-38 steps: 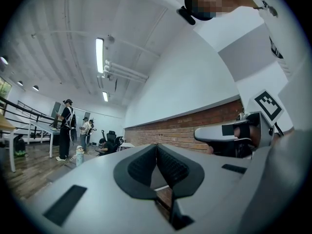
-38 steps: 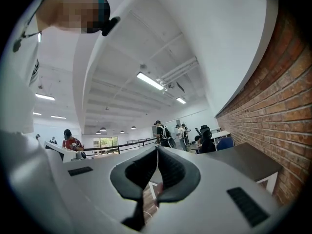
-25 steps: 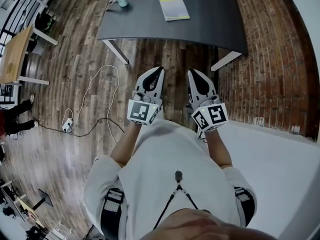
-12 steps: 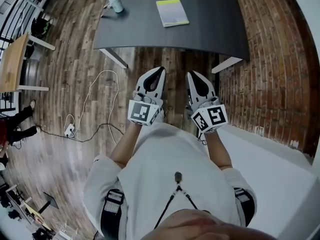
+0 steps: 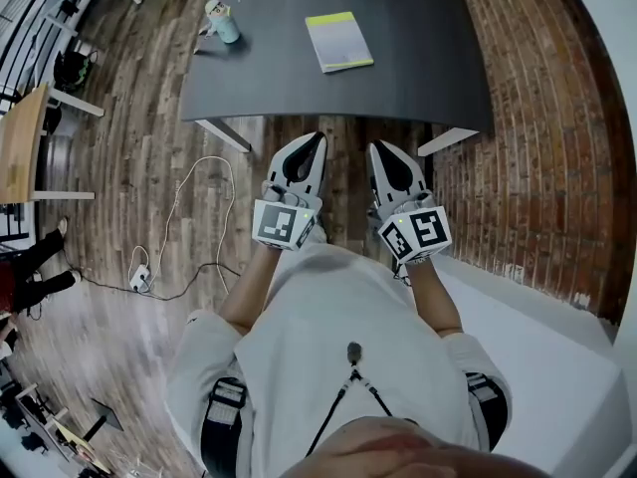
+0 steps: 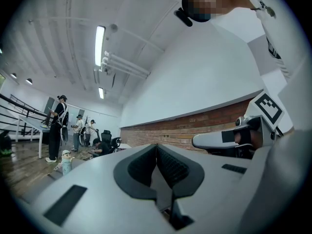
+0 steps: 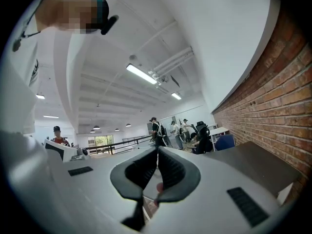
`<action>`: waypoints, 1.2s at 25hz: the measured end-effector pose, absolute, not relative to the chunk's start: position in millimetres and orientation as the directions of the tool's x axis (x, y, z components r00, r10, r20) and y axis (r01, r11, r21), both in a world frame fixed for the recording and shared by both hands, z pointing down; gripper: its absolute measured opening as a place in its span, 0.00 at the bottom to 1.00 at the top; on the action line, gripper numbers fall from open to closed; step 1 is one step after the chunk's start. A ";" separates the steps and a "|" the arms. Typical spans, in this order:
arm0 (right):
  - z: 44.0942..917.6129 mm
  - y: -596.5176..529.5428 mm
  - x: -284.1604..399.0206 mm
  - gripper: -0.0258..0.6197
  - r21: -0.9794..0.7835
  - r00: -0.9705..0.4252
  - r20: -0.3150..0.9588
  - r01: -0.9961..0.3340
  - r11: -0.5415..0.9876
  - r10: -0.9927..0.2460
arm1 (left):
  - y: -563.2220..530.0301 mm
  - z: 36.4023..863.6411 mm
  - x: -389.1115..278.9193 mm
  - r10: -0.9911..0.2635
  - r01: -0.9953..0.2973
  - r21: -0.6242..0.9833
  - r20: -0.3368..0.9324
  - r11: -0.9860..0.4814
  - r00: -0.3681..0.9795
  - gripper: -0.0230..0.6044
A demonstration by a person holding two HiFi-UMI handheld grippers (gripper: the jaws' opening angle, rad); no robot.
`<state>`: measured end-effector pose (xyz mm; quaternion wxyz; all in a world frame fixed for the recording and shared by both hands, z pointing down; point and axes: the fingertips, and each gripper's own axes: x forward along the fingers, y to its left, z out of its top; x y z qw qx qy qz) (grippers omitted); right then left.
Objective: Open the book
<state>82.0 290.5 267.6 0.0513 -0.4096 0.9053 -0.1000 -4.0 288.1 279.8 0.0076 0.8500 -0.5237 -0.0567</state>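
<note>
Head view: a thin, closed, yellow-edged grey book [image 5: 338, 41] lies on the dark grey table [image 5: 428, 68], well ahead of the left gripper [image 5: 315, 139] and right gripper [image 5: 377, 147]. Left gripper view: jaws together, empty. Right gripper view: the same. Step closer, then nip the cover's edge alone.

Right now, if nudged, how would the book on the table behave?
The book looks thin, so probably light and somewhat floppy. Lying flat on the smooth table, it would likely slide rather than tip.
</note>
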 end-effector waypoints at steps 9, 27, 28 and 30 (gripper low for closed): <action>255.1 240.1 33.1 0.10 -0.198 -0.659 -0.033 -0.733 0.651 -0.752 | 238.4 271.0 -51.1 -0.888 -0.888 0.065 -0.100 -0.456 0.449 0.07; 265.4 187.6 -12.8 0.10 -0.203 -0.647 -0.009 -0.745 0.635 -0.763 | 186.0 279.9 -99.3 -0.888 -0.886 0.078 -0.100 -0.457 0.449 0.07; 266.7 185.3 -14.0 0.10 -0.204 -0.649 -0.008 -0.744 0.636 -0.761 | 184.0 281.0 -100.3 -0.888 -0.887 0.076 -0.099 -0.456 0.449 0.07; 267.9 180.2 -16.2 0.10 -0.205 -0.654 -0.008 -0.739 0.642 -0.756 | 179.3 281.9 -101.4 -0.889 -0.888 0.070 -0.094 -0.455 0.449 0.07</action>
